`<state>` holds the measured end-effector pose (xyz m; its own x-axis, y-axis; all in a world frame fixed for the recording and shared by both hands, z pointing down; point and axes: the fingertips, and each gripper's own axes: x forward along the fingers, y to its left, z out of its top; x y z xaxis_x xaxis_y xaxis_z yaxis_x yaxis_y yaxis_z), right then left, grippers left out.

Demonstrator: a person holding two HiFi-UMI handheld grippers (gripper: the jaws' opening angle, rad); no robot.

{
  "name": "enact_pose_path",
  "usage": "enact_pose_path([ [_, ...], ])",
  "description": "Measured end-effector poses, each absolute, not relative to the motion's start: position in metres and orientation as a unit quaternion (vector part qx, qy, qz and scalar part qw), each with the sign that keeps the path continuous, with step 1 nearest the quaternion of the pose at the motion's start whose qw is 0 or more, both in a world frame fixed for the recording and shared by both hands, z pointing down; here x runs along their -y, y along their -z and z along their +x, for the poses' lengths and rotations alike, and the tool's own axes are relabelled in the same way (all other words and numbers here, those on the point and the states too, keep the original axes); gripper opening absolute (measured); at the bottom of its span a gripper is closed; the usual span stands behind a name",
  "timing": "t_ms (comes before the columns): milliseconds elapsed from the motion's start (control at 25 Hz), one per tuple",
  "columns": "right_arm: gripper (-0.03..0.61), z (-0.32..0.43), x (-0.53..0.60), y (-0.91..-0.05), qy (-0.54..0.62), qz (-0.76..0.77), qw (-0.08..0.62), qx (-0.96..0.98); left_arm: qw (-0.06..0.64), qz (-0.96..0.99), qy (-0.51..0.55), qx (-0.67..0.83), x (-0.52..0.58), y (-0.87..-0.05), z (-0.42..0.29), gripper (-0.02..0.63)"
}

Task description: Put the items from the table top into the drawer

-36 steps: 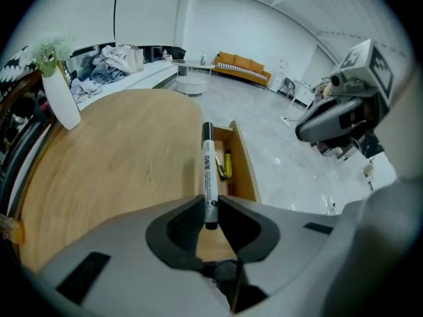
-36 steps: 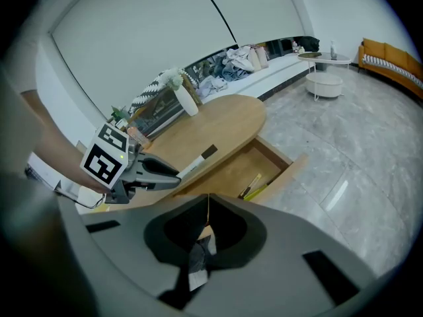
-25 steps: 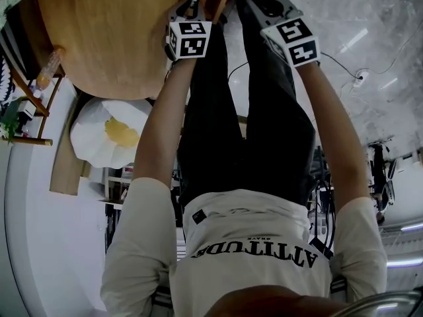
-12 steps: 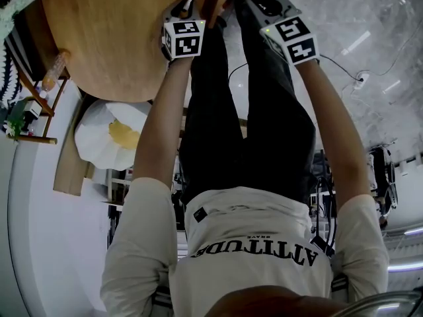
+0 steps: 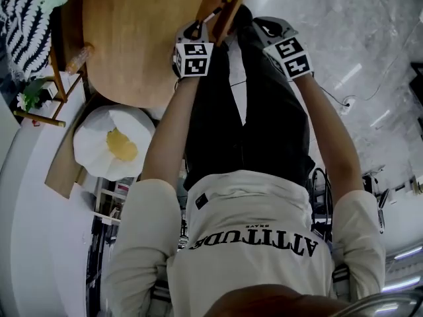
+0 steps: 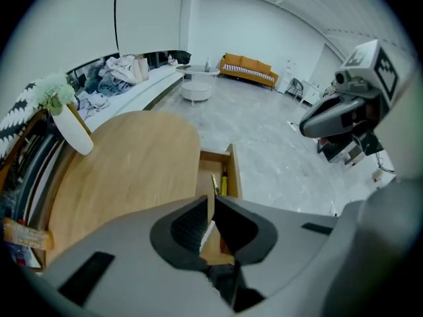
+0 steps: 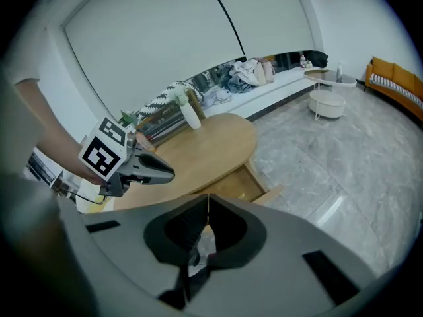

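Observation:
The oval wooden table (image 6: 125,170) has a bare top apart from a vase. Its drawer (image 6: 213,177) stands pulled out, with a yellow-handled tool (image 6: 223,179) and a thin stick-like item lying inside. My left gripper (image 6: 213,198) hangs above the drawer; its jaws are closing, only a narrow slit is left and nothing is between them. In the head view the left gripper (image 5: 198,30) and right gripper (image 5: 263,26) are side by side by the drawer (image 5: 221,2). My right gripper (image 7: 208,198) is shut and empty, over the drawer (image 7: 241,185).
A white vase with a green plant (image 6: 74,129) stands at the table's far end. A zebra-striped cushion (image 5: 30,18) and a wooden shelf (image 5: 56,78) lie beyond it. A white round seat (image 5: 112,140) sits by the table. A cable (image 5: 344,101) runs across the marble floor.
Both grippers have lifted away from the drawer. The head view now takes in more of the table and drawer. The left jaws have narrowed.

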<state>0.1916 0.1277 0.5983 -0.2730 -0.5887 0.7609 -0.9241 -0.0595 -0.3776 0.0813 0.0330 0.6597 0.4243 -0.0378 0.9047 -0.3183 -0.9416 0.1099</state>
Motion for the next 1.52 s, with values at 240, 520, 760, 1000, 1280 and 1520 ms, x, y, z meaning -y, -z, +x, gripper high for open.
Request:
enact_pose_path([
  [240, 0.021, 0.199, -0.109, -0.538, -0.433, 0.582, 0.183, 0.664, 0.145, 0.846, -0.502, 0.104, -0.03, -0.59, 0.083, 0.04],
  [520, 0.021, 0.22, -0.1, -0.473, -0.413, 0.594, 0.168, 0.67, 0.152, 0.87, -0.445, 0.15, -0.014, -0.492, 0.078, 0.023],
  [760, 0.021, 0.218, -0.085, -0.422, -0.369, 0.568, 0.198, 0.709, 0.16, 0.883, -0.384, 0.216, 0.001, -0.425, 0.053, 0.021],
  [1000, 0.021, 0.209, -0.074, -0.396, -0.315, 0.531, 0.244, 0.748, 0.155, 0.886, -0.355, 0.254, 0.003, -0.385, 0.023, 0.021],
  [1280, 0.021, 0.199, -0.06, -0.369, -0.254, 0.52, 0.269, 0.77, 0.192, 0.876, -0.311, 0.315, -0.002, -0.348, -0.032, 0.021],
  [1520, 0.021, 0.173, -0.075, -0.362, -0.239, 0.526, 0.27, 0.77, 0.186, 0.877, -0.292, 0.333, -0.029, -0.332, -0.074, 0.021],
])
